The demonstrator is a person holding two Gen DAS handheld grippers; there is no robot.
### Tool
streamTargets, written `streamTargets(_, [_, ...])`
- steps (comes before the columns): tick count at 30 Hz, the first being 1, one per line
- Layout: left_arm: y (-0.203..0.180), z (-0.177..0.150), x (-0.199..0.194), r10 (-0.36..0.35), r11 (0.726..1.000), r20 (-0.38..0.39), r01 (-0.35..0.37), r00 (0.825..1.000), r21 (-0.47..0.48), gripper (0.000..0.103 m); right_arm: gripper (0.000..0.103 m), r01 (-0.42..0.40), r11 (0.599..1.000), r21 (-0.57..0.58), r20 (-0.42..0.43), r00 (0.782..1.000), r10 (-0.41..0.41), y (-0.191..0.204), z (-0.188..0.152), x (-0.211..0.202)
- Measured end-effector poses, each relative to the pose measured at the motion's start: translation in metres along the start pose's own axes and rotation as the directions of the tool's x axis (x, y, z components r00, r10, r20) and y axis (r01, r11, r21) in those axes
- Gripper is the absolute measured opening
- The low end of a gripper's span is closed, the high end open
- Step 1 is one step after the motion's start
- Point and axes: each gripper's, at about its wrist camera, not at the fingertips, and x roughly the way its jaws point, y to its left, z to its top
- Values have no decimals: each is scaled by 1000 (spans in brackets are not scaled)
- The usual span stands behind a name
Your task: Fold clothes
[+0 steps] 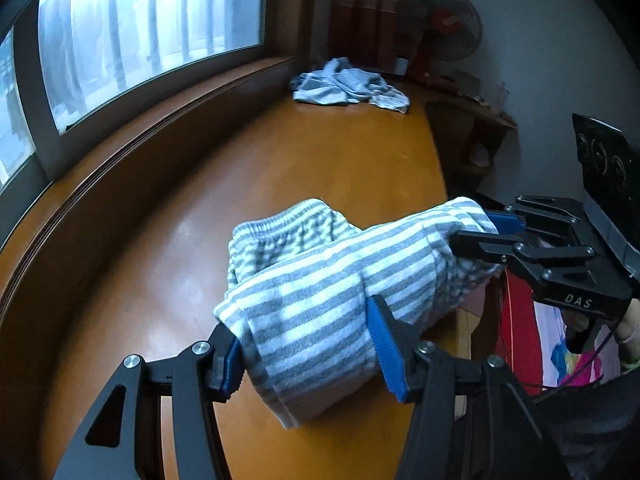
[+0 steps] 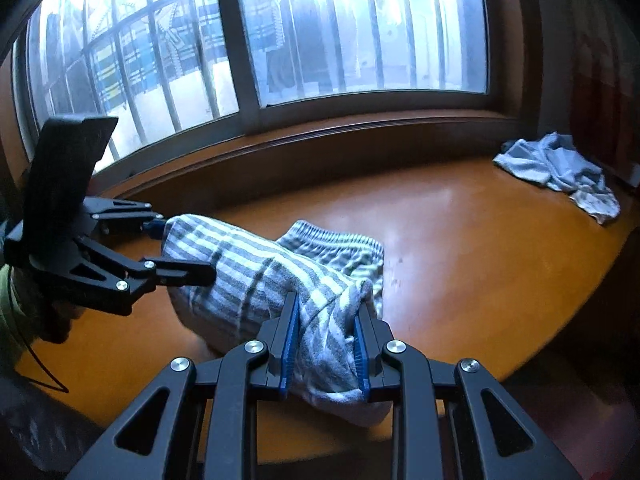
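left wrist: close, down along tool | right wrist: likewise | shared: striped garment (image 1: 320, 280), perhaps window

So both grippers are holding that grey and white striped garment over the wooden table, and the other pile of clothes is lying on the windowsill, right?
Not quite. The pile of clothes lies on the wooden table itself, at its far end below the windowsill, as the right wrist view shows. The rest holds: the left gripper and the right gripper both hold the striped garment over the table.

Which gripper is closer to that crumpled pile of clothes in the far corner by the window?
Right, though only slightly. The right gripper and left gripper both clamp the striped garment well short of the crumpled pile, which lies toward the right gripper's side.
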Motion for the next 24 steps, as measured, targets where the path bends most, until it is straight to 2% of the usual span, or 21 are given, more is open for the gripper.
streamTargets(9, [39,29,49,104,984,-2,-103,995,-142,54,25,-113,993,14,-32,993,113,-50,42,73])
streamTargets(14, [68,34,86,138,956,-45,-145,989,-253,55,25,-176,983,54,-77,981,180,-73,56,121])
streamTargets(18, [82,33,100,198,929,-60,-207,978,-307,57,28,-216,973,83,-107,969,225,-85,62,153])
streamTargets(19, [85,32,102,218,922,-61,-226,974,-314,59,29,-231,968,94,-109,965,240,-88,62,158])
streamTargets(21, [90,31,105,258,907,-63,-264,964,-329,77,32,-259,958,124,-116,955,274,-96,63,167])
streamTargets(24, [96,31,102,278,889,-68,-284,958,-361,78,33,-315,929,197,-127,931,342,-112,66,171])
